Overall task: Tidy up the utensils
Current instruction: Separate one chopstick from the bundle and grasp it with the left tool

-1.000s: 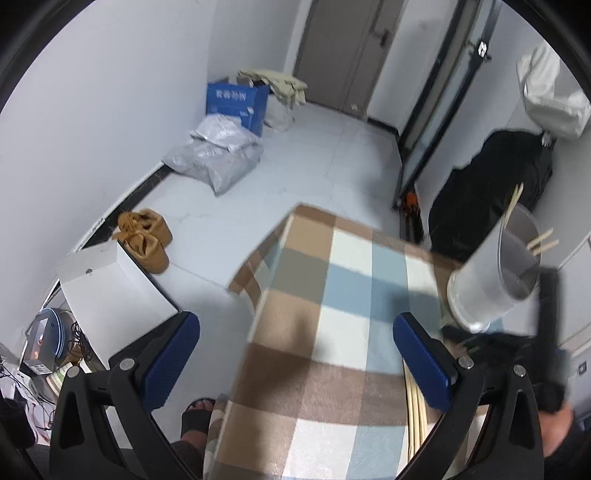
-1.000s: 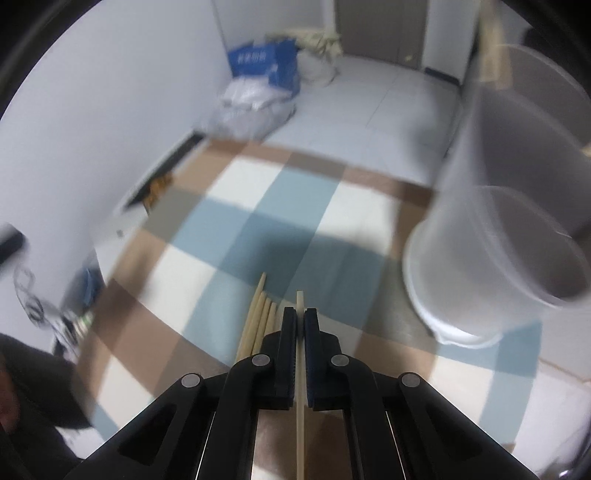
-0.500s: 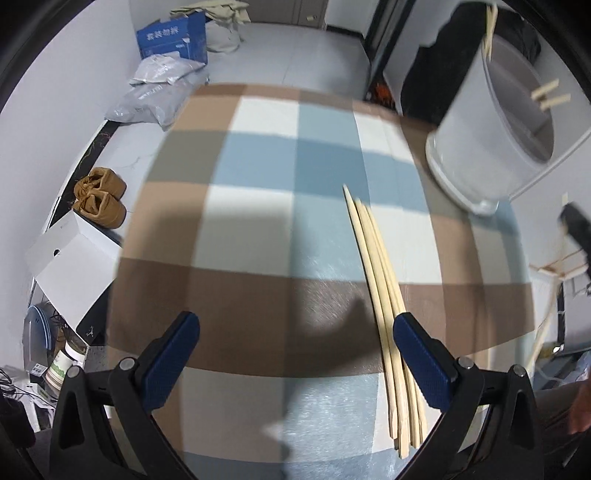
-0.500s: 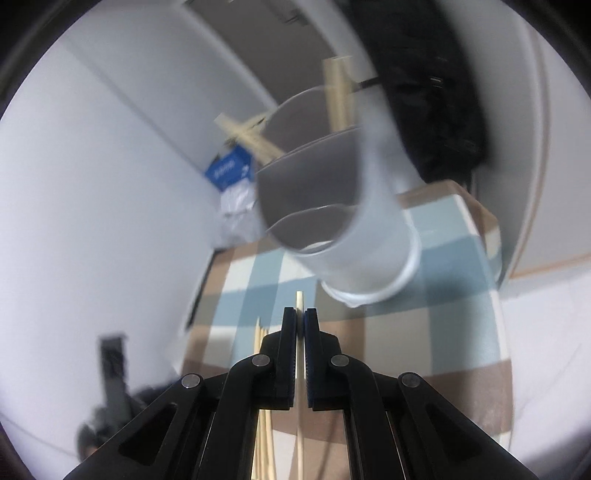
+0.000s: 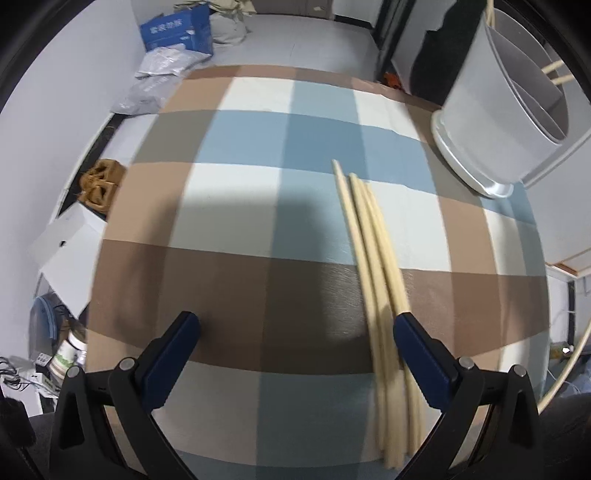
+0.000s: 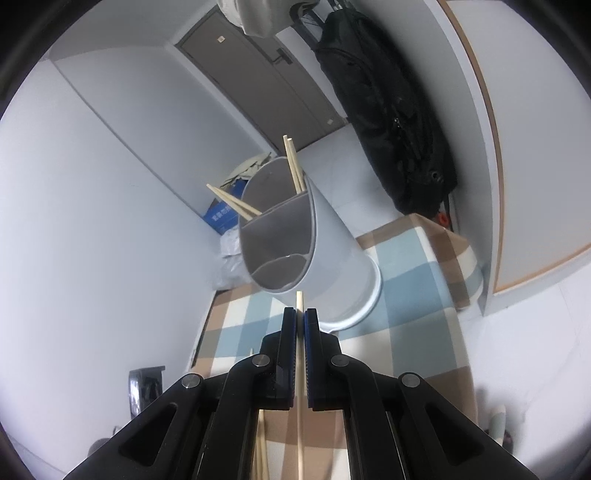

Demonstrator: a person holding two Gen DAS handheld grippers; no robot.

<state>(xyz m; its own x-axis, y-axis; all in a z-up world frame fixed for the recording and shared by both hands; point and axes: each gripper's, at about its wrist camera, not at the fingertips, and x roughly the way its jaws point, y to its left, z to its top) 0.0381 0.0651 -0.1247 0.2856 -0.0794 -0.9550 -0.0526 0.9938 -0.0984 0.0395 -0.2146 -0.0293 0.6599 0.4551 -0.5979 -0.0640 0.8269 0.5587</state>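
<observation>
Chopsticks [image 6: 293,168] stand in holder [image 6: 325,251].

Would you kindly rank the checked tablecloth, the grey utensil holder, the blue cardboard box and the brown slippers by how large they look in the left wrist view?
1. checked tablecloth
2. grey utensil holder
3. blue cardboard box
4. brown slippers

The box and slippers lie farther off on the floor, so their true sizes remain unsure.

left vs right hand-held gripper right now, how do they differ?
The left hand-held gripper is open with nothing between its pads; the right hand-held gripper is shut on a single chopstick. The left looks down over the loose chopsticks on the checked cloth; the right faces the grey holder. Both have blue pads.
</observation>
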